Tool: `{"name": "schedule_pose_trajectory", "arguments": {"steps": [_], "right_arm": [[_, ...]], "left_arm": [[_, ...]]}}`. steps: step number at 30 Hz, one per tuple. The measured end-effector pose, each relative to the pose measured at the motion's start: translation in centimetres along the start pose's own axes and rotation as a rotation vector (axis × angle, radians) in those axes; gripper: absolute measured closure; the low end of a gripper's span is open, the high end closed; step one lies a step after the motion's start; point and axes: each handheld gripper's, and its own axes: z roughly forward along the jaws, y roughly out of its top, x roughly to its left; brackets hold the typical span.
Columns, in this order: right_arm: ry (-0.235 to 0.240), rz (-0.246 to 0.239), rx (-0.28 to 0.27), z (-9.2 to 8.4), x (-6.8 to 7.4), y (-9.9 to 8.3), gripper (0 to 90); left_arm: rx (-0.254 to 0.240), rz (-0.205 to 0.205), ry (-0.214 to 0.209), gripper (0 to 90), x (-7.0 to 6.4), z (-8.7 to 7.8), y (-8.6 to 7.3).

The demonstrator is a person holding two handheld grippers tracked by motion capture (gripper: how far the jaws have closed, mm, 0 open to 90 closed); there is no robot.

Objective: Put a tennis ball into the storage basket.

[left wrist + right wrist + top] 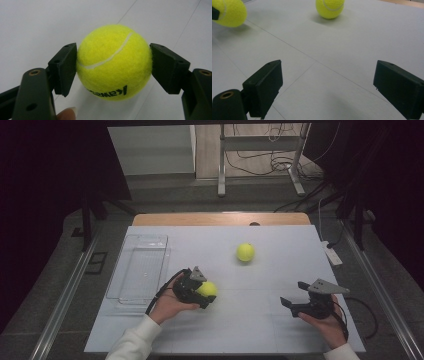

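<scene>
Left gripper (113, 66) jaws are clamped on a tennis ball (114, 65) over the pale grey table (260, 320) (dark room around it). Right gripper (327, 87) jaws sit wide apart, nothing between them.

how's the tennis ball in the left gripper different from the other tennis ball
The held tennis ball sits clamped between the left gripper's jaws, near the person; the free tennis ball lies alone farther up the white table, touching nothing else. The held ball shows black lettering; none shows on the free one. Both are yellow-green and look alike in size.
</scene>
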Motion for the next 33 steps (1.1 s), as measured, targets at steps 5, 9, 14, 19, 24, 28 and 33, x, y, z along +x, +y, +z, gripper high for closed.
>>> {"name": "schedule_pose_trajectory", "arguments": {"steps": [5,9,14,19,24,28,33], "right_arm": [[-0.001,-0.003,0.004,0.0,0.0,0.0,9.0],[0.002,-0.001,0.000,0.0,0.0,0.0,9.0],[0.007,-0.003,-0.002,0.0,0.0,0.0,9.0],[0.006,-0.005,0.002,0.0,0.0,0.0,9.0],[0.005,-0.004,0.001,0.0,0.0,0.0,9.0],[0.005,-0.005,0.003,0.1,0.0,0.0,9.0],[0.005,-0.008,0.000,0.0,0.0,0.0,9.0]], "left_arm": [[-0.033,-0.009,0.002,26.9,0.2,-0.5,0.0],[-0.060,-0.020,0.013,26.9,0.3,-0.9,0.0],[-0.087,-0.027,0.013,26.8,0.4,-1.3,0.0],[-0.101,-0.037,0.007,26.8,0.5,-1.6,0.0],[-0.117,-0.038,0.001,26.8,0.5,-2.1,0.0],[-0.131,-0.041,-0.001,26.8,0.6,-2.5,0.1],[-0.148,-0.044,-0.005,26.8,0.7,-3.0,0.1]]}}
